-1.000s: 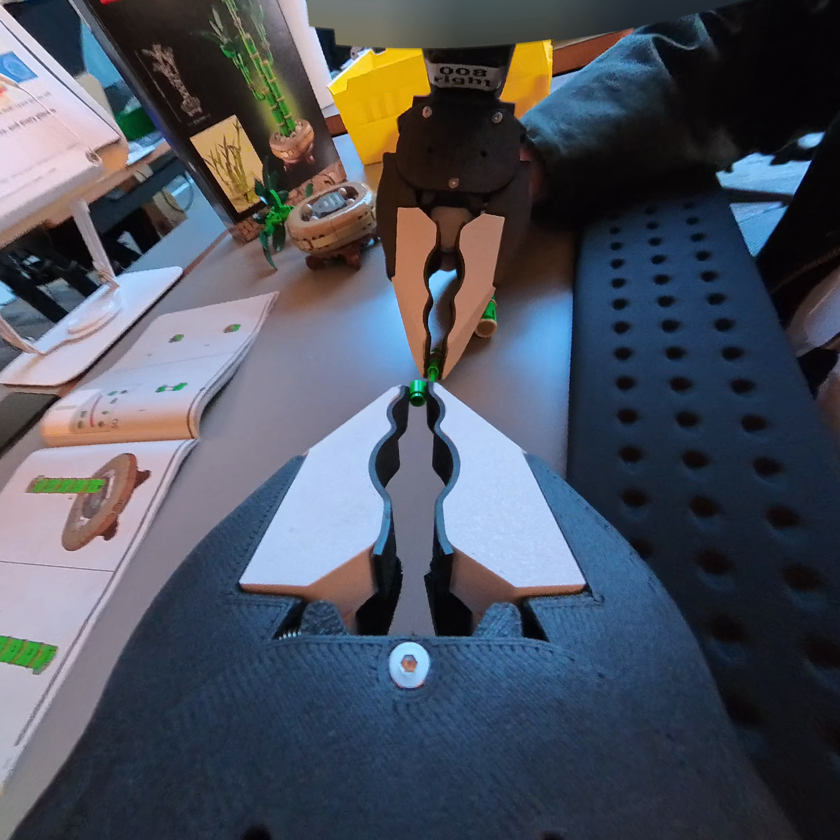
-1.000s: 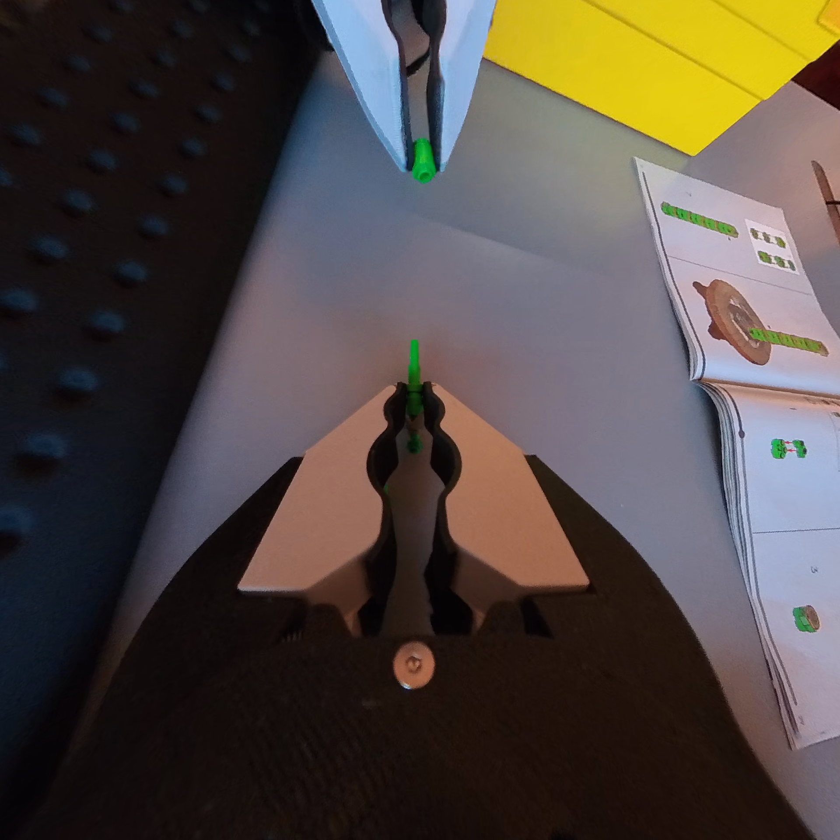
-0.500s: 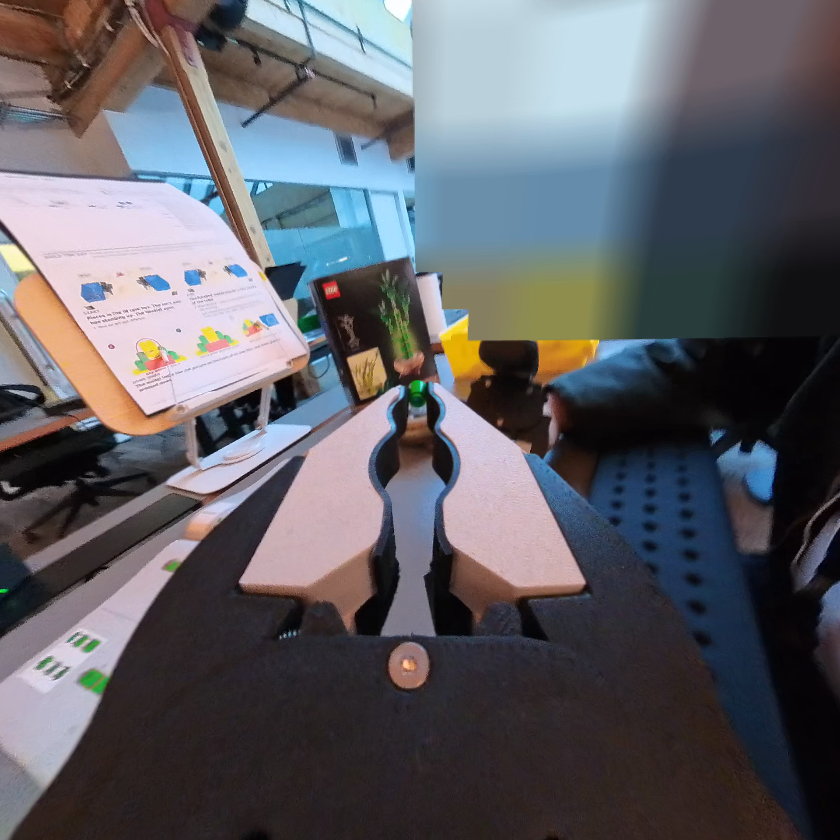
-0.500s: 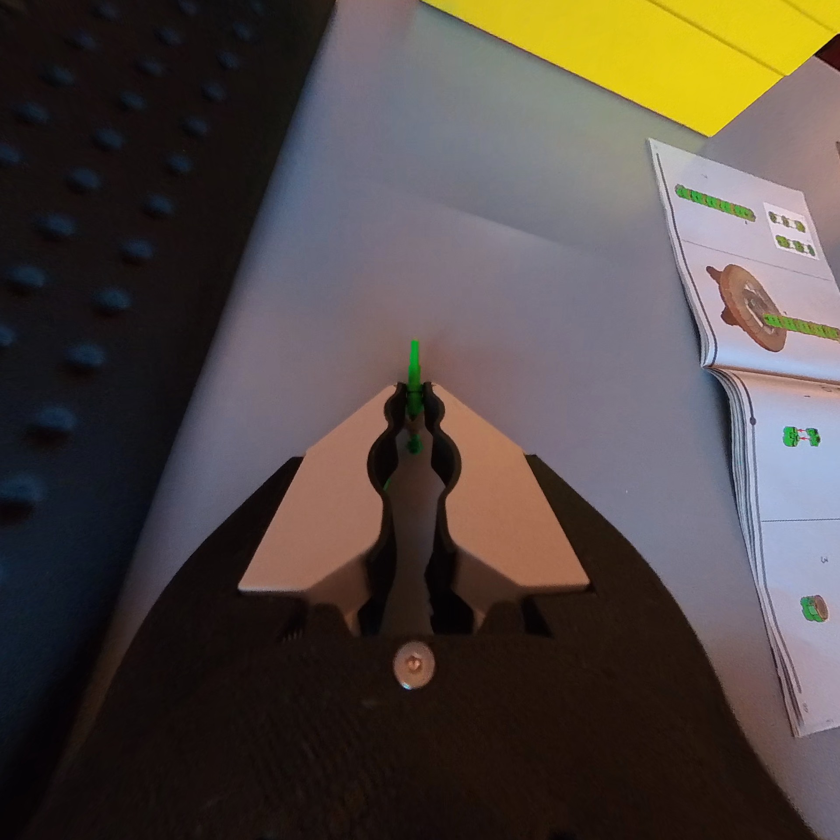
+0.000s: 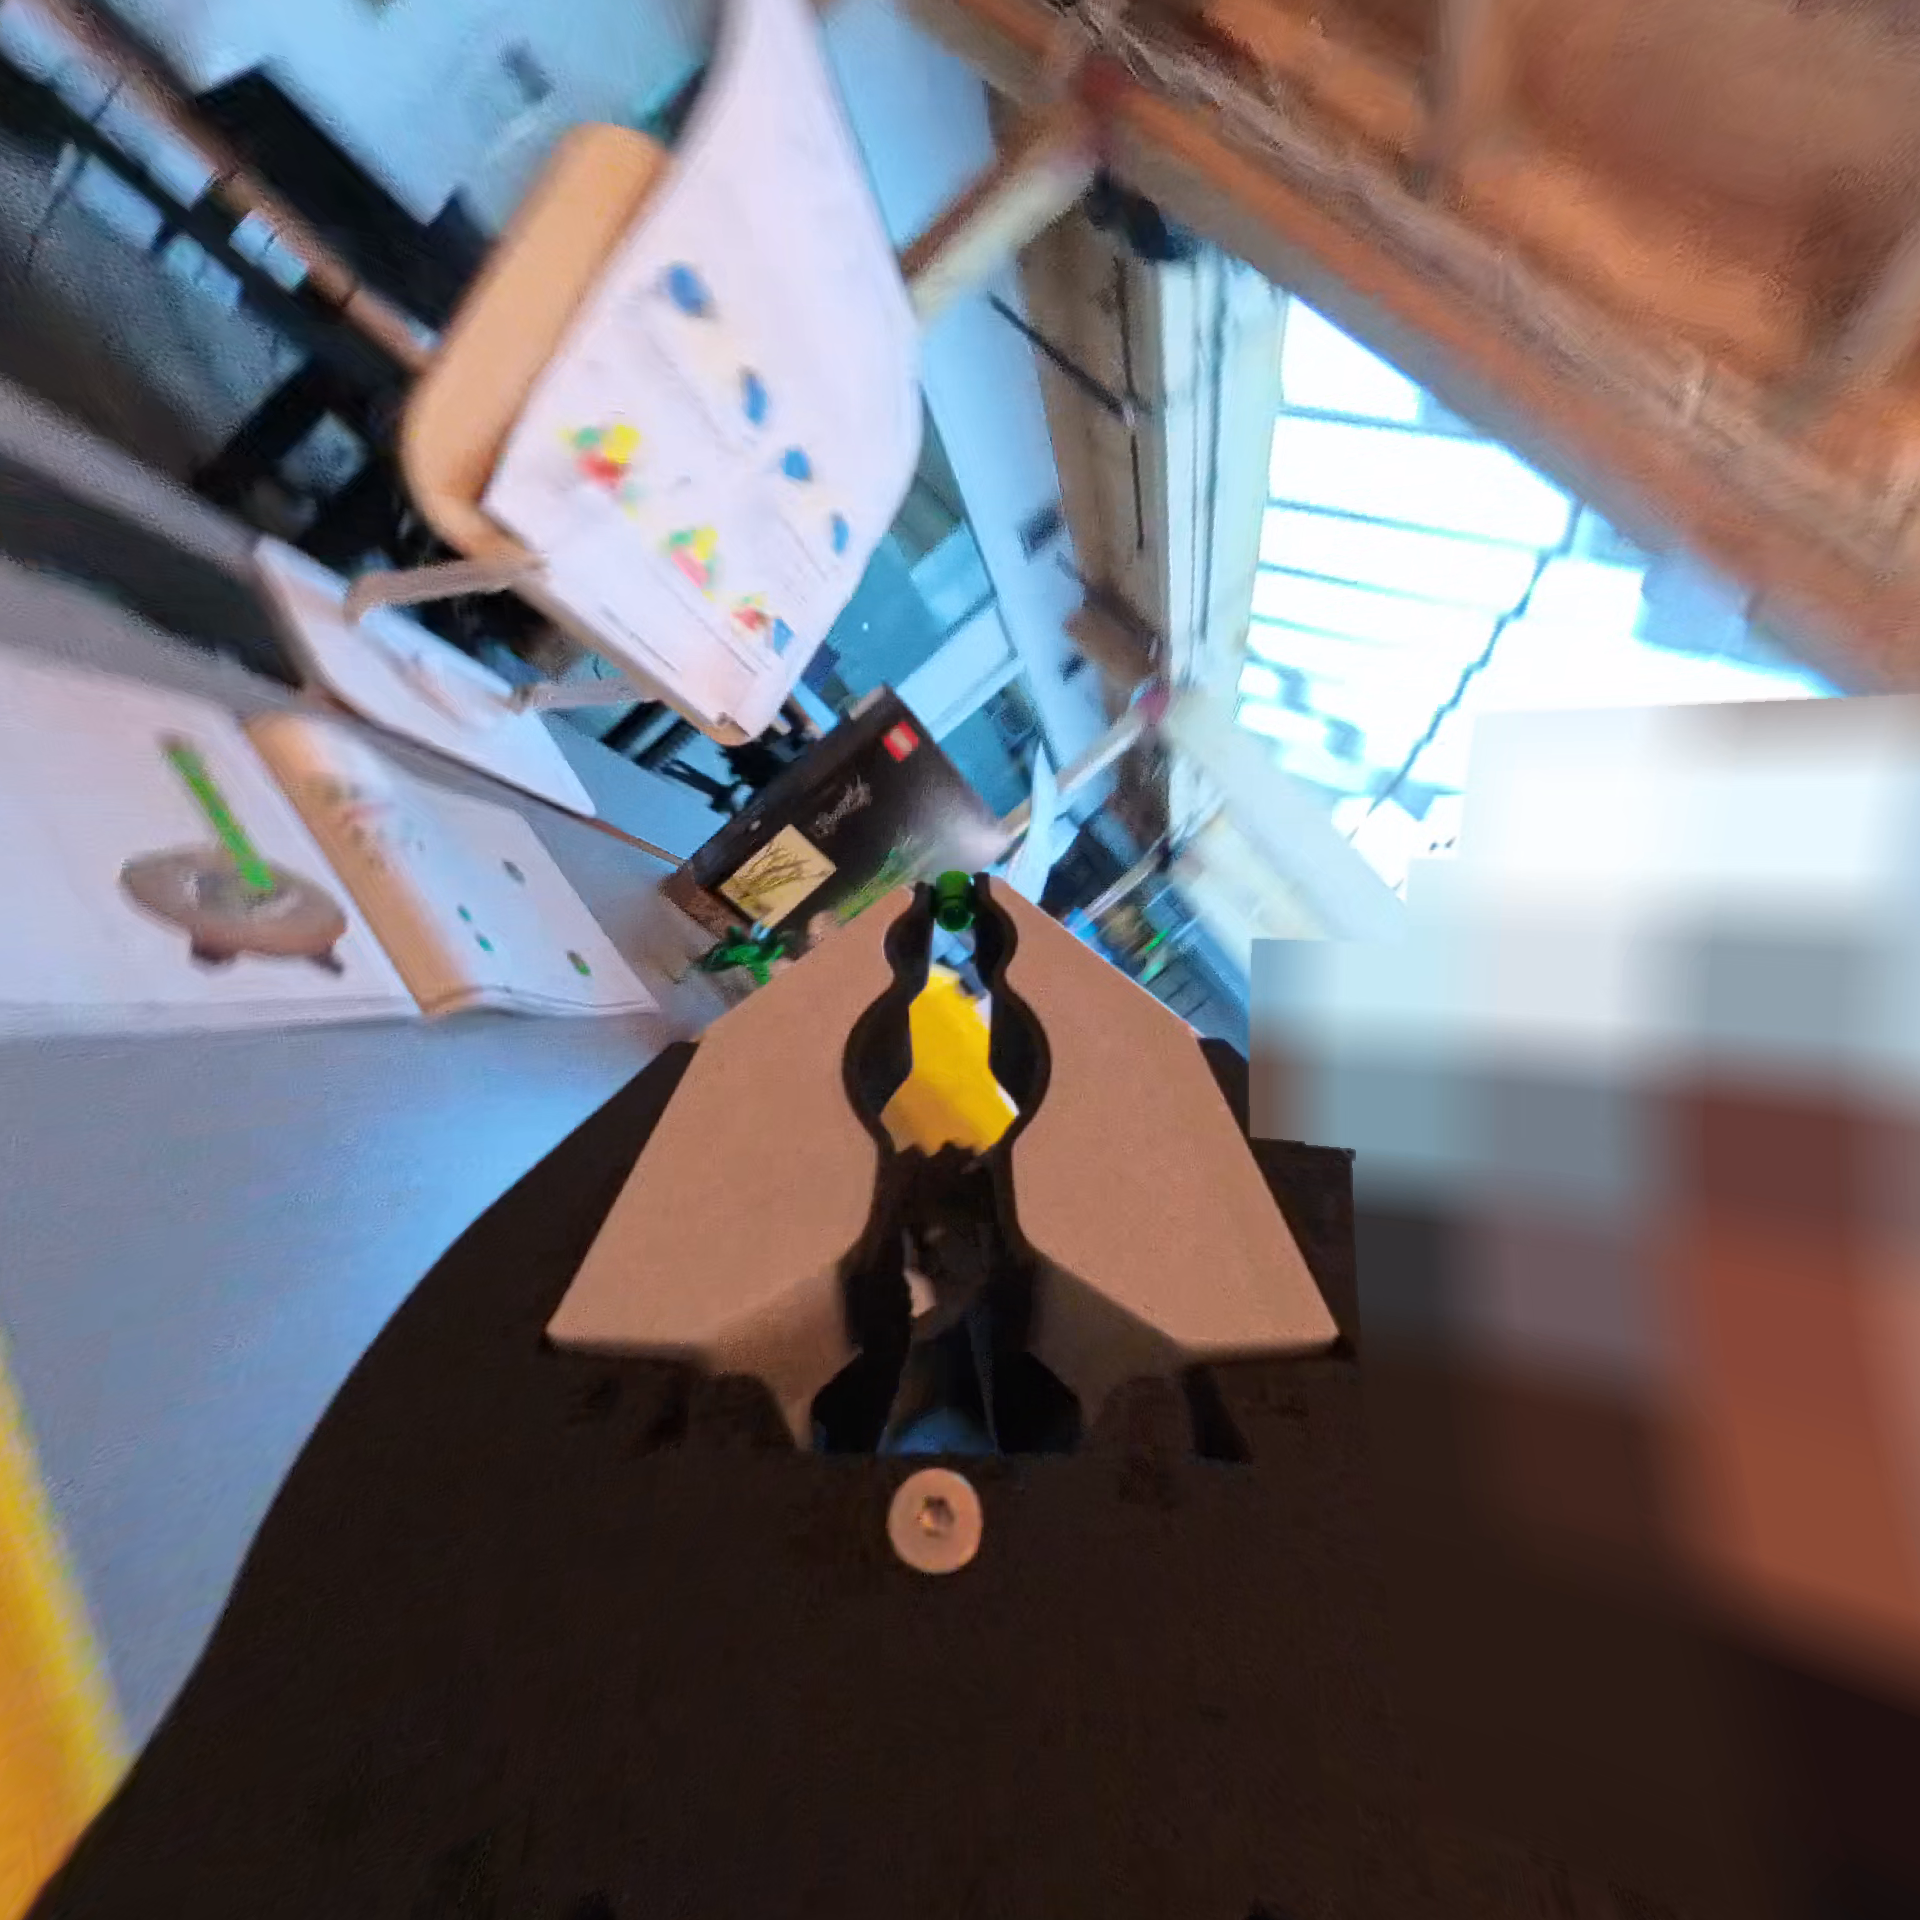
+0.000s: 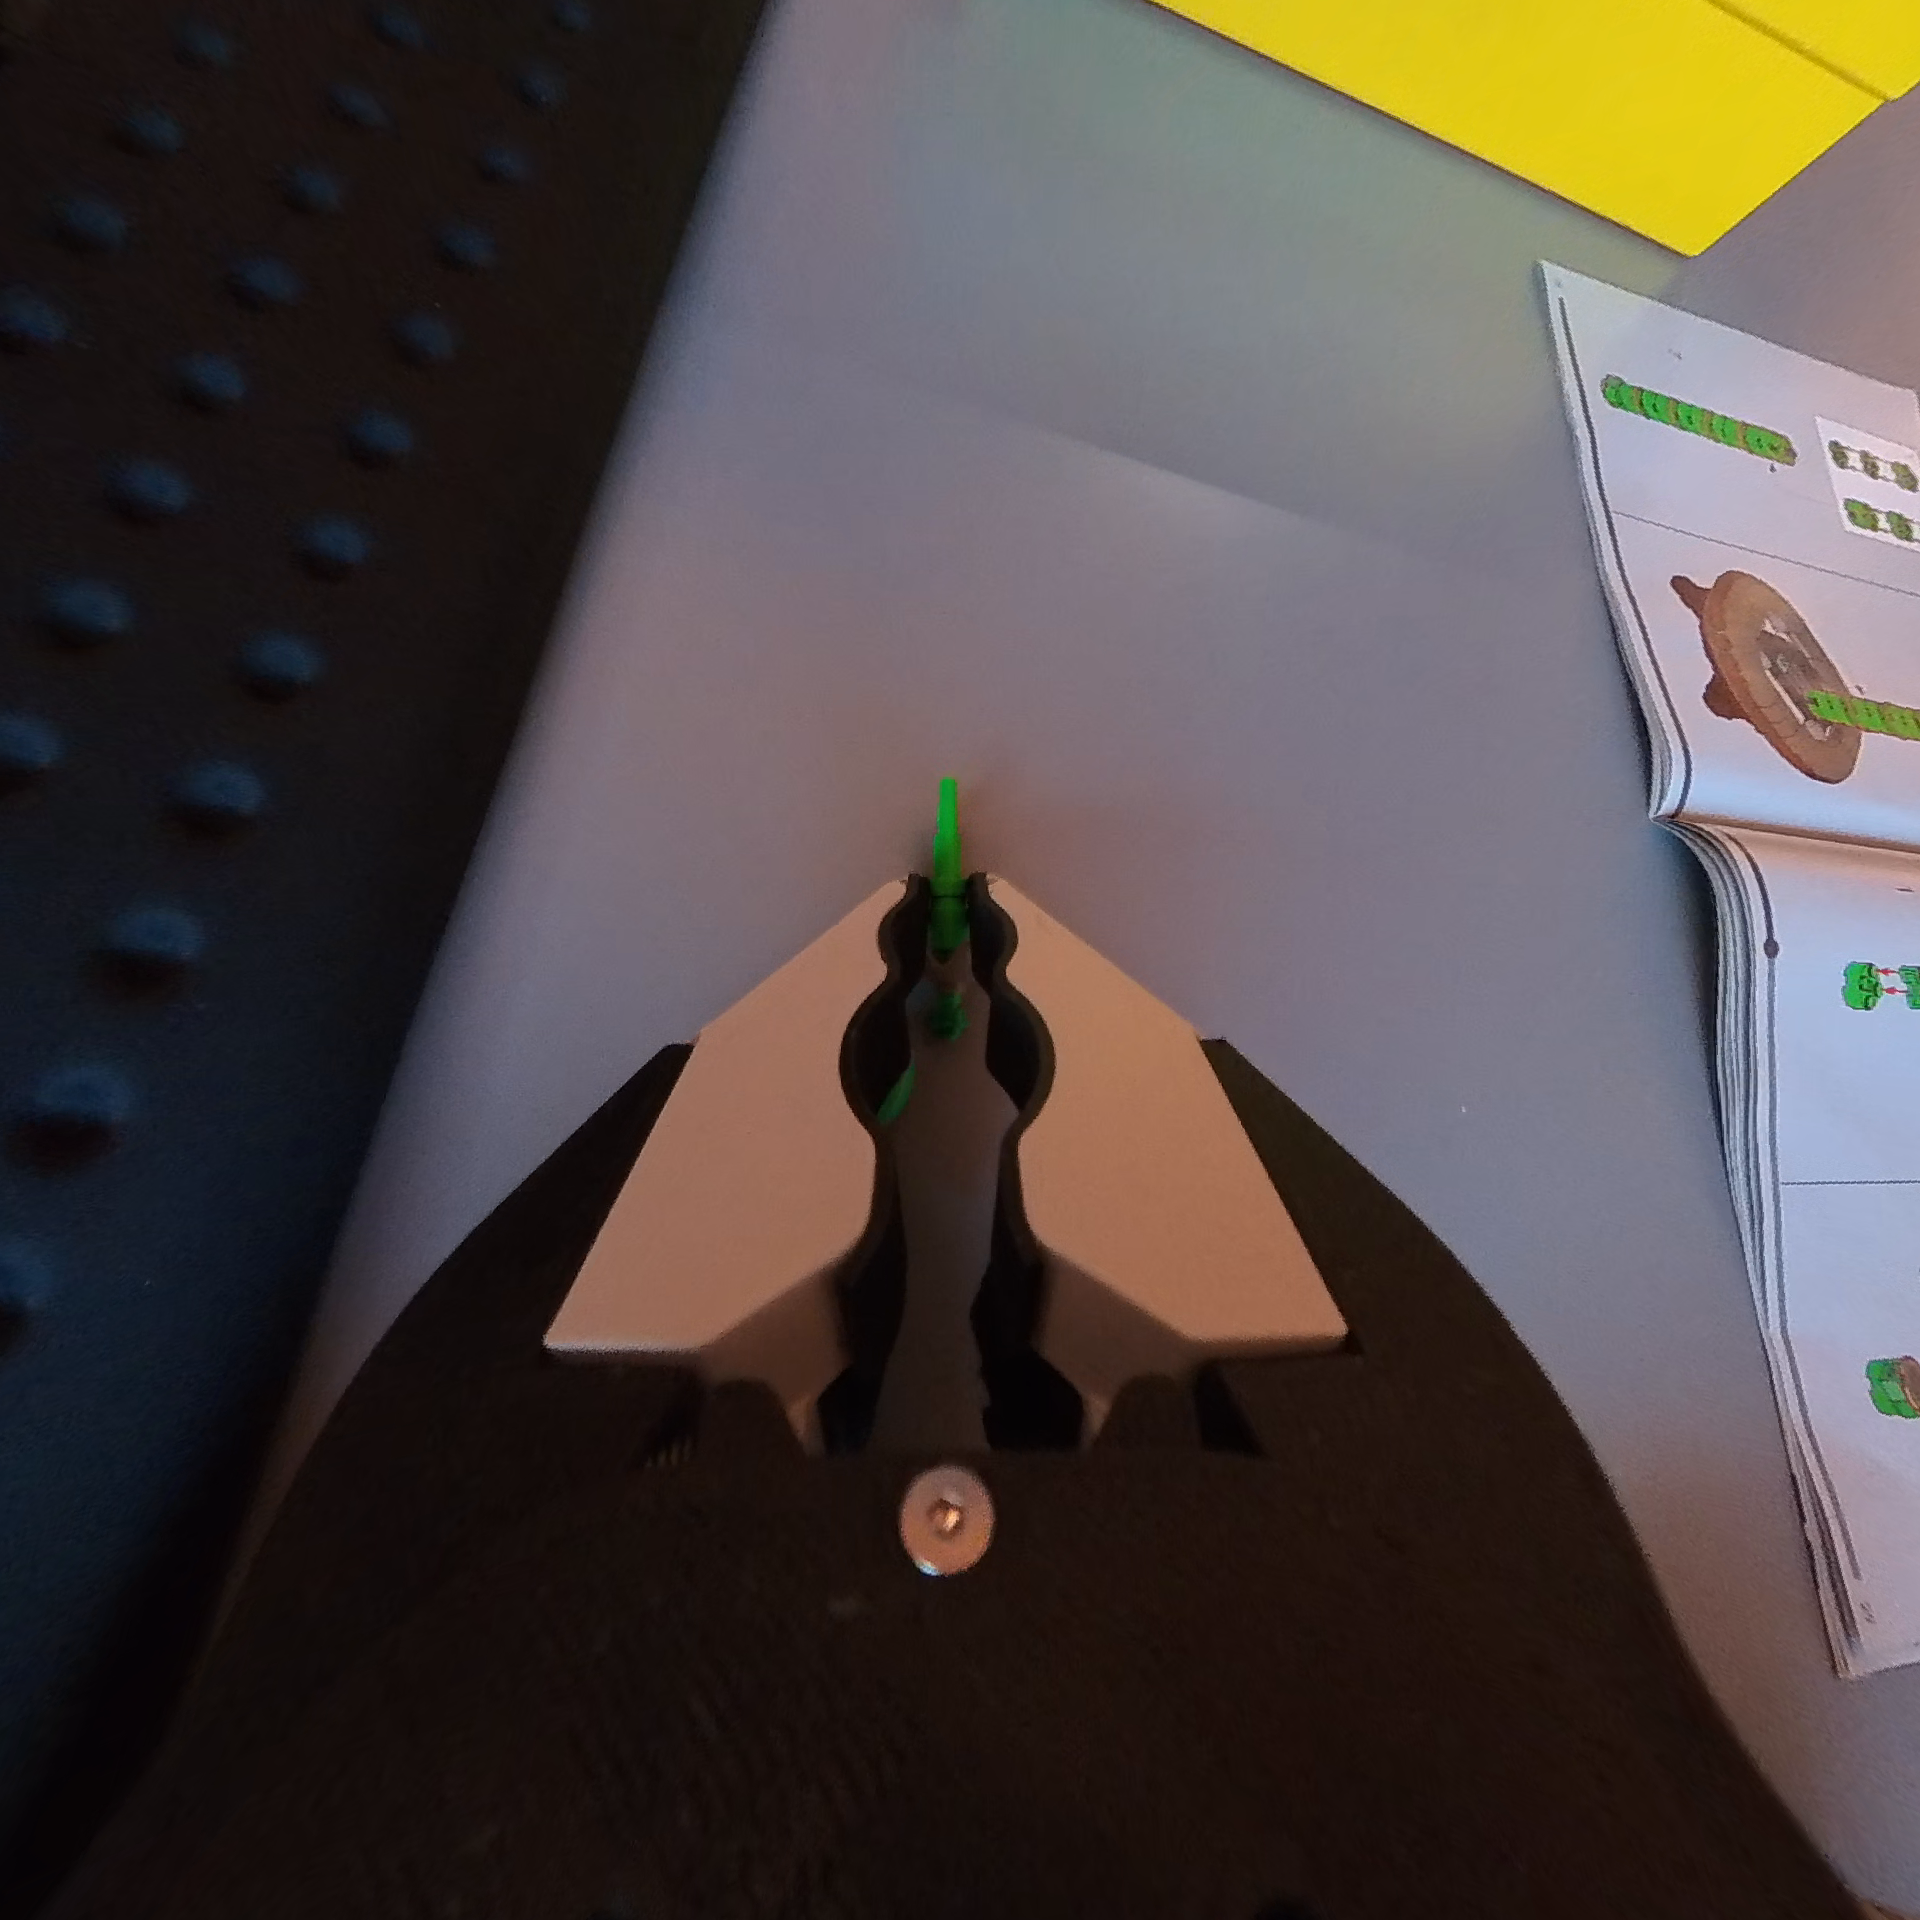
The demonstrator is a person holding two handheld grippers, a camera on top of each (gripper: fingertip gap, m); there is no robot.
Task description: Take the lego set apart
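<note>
Each tool pinches a green lego piece.
The left tool (image 5: 951, 902) grips a round green stud (image 5: 950, 900) end-on; the right tool (image 6: 945, 883) clamps a slim green stem (image 6: 945, 842), pointing forward above the grey surface (image 6: 1143, 520).

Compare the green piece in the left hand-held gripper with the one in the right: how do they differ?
The left piece is a short round stud, seen end-on; the right piece is a thin stem pointing past the tips. The left view is tilted and blurred; the right is steady above the table. Both are pinched at the fingertips.

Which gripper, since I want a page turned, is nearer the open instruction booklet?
Right, probably. The right gripper sits low, the booklet just to its right; the left gripper has it farther off to its left.
</note>
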